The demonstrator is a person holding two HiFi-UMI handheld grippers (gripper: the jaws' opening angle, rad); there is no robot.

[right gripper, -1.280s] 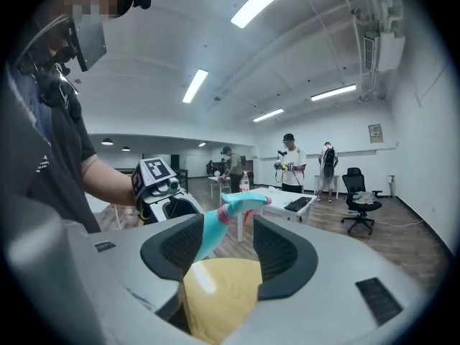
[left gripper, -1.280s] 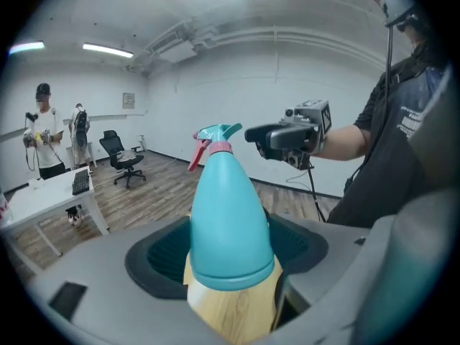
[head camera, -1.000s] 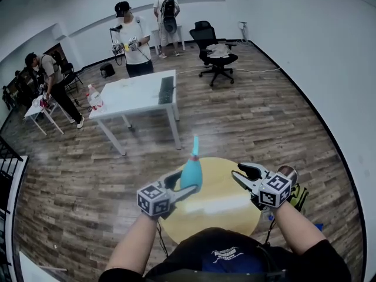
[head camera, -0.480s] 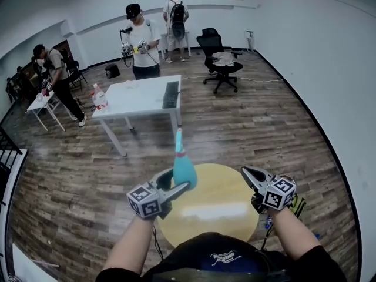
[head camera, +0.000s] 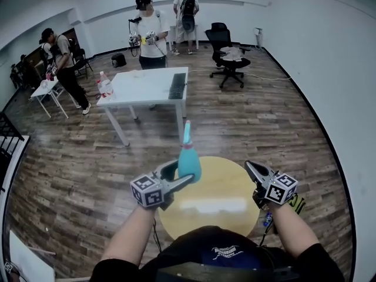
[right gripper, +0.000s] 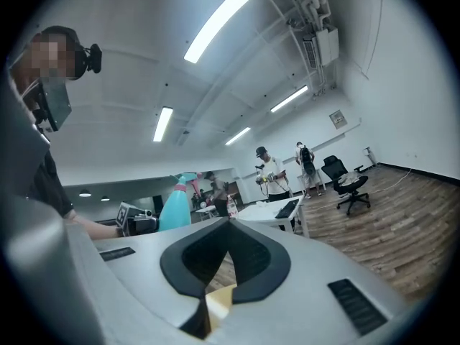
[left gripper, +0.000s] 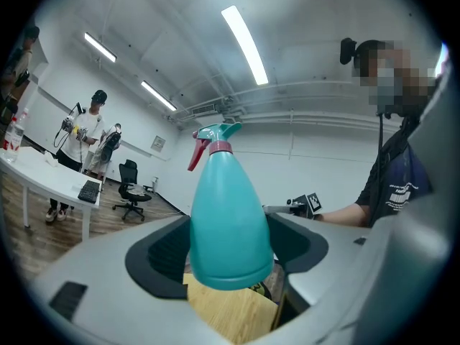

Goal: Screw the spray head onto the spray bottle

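A teal spray bottle (head camera: 189, 163) stands upright in the air above the round yellow table (head camera: 226, 207), with its teal spray head and red trigger (head camera: 187, 133) on top. My left gripper (head camera: 180, 177) is shut on the bottle's lower body, one jaw on each side. In the left gripper view the bottle (left gripper: 230, 221) fills the gap between the jaws and the spray head (left gripper: 213, 136) points left. My right gripper (head camera: 251, 168) hovers to the right of the bottle, apart from it, shut and empty. In the right gripper view its jaws (right gripper: 227, 223) meet, with the bottle (right gripper: 174, 207) off to the left.
A white table (head camera: 141, 90) with a keyboard (head camera: 177, 85) and a drinks bottle (head camera: 106, 87) stands beyond the round one. A black office chair (head camera: 229, 54) is at the back right. Several people stand at the back and left, on the wooden floor.
The right gripper's jaws have closed on nothing. The left gripper still holds the bottle upright, shifted only slightly.
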